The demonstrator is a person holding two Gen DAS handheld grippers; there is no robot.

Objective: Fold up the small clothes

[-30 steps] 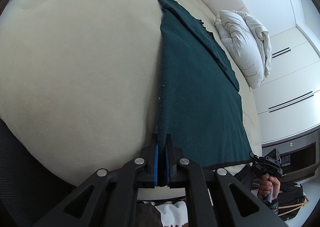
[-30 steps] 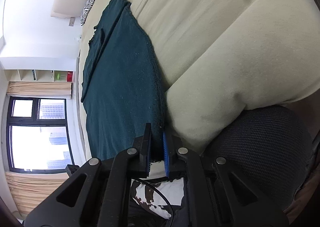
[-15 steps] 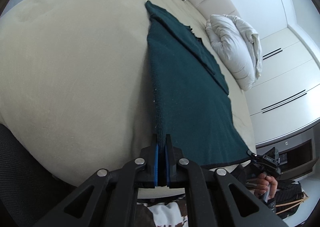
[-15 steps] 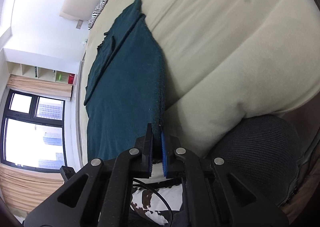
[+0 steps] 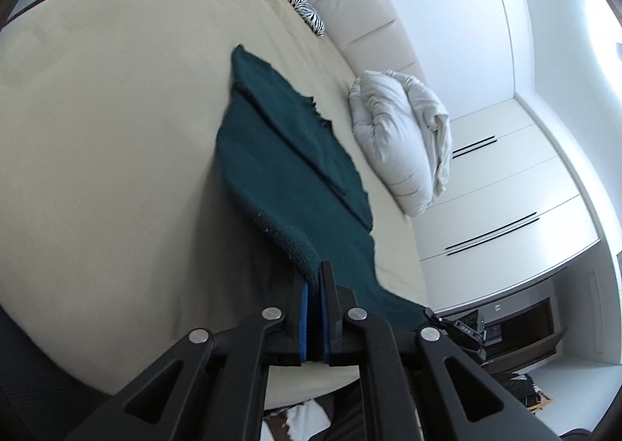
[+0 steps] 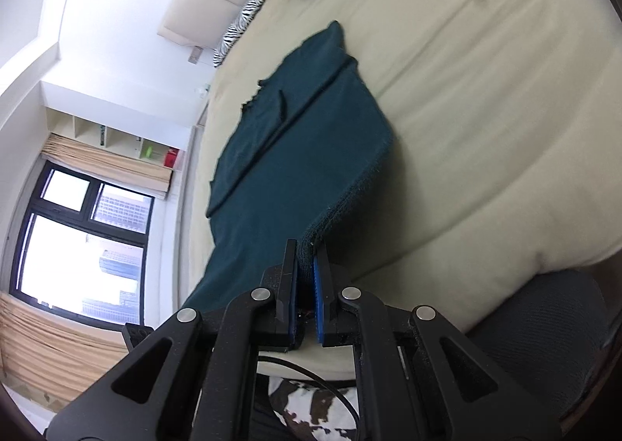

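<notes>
A dark green knitted garment (image 5: 295,168) lies stretched out on a beige bed (image 5: 97,110), its far end folded over. My left gripper (image 5: 314,279) is shut on its near left corner and holds that corner raised off the bed. The garment also shows in the right wrist view (image 6: 295,153). My right gripper (image 6: 305,262) is shut on its near right corner, also raised. The near edge hangs in the air between the two grippers; the far part rests on the bed (image 6: 486,91).
A white rolled duvet (image 5: 404,145) lies right of the garment. A zebra-print pillow (image 5: 301,5) sits by the padded headboard (image 5: 361,13). White wardrobes (image 5: 505,188) stand to the right, a window (image 6: 81,242) to the left. A dark mesh chair (image 6: 544,324) is at the bed's near edge.
Both grippers have lifted the near corners of the garment up and moved forward over the bed. The right gripper closed on the corner. The near part now curves off the sheet.
</notes>
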